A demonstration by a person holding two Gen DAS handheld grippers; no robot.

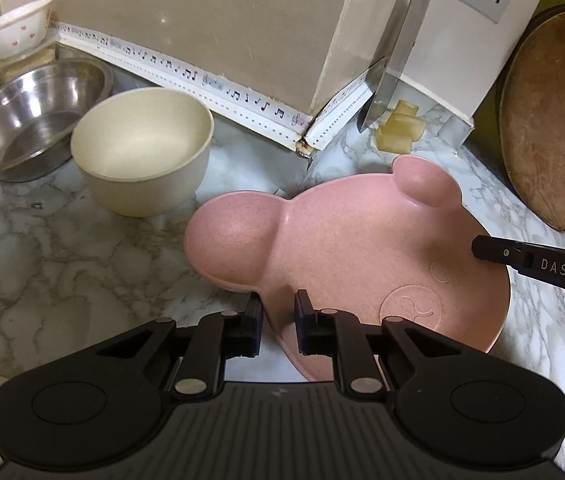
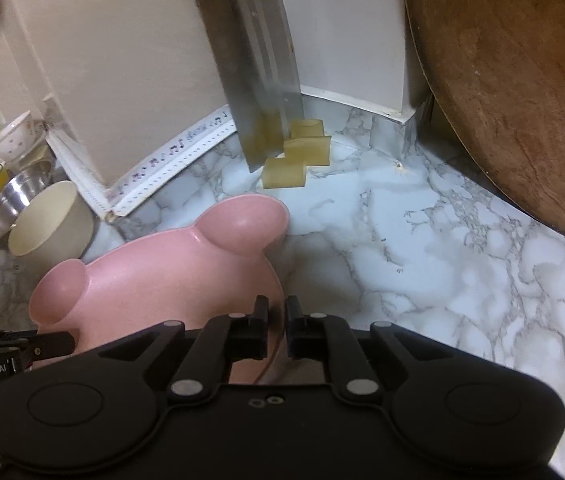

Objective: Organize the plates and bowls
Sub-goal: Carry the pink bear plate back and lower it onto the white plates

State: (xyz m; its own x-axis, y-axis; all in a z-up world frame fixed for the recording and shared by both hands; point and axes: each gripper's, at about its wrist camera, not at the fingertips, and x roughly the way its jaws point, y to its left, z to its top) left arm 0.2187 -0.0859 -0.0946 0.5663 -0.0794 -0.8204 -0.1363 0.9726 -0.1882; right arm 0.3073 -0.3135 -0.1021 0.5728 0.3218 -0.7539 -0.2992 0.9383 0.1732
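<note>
While tilted above the counter, pink plate point(image 1: 346, 240) clamped at near rim by left gripper point(image 1: 278, 322), right gripper point(image 2: 276, 326).

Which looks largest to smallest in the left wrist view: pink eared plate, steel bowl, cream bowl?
1. Pink eared plate, though it is nearest the camera.
2 and 3. Steel bowl and cream bowl look alike; the steel one sits farther away, so unsure.

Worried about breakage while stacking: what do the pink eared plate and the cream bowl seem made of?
Pink eared plate: likely wheat-straw or similar plastic, matte with fine speckles. Cream bowl: looks like the same matte composite, no glaze shine. Neither looks ceramic, though that's uncertain.
</note>
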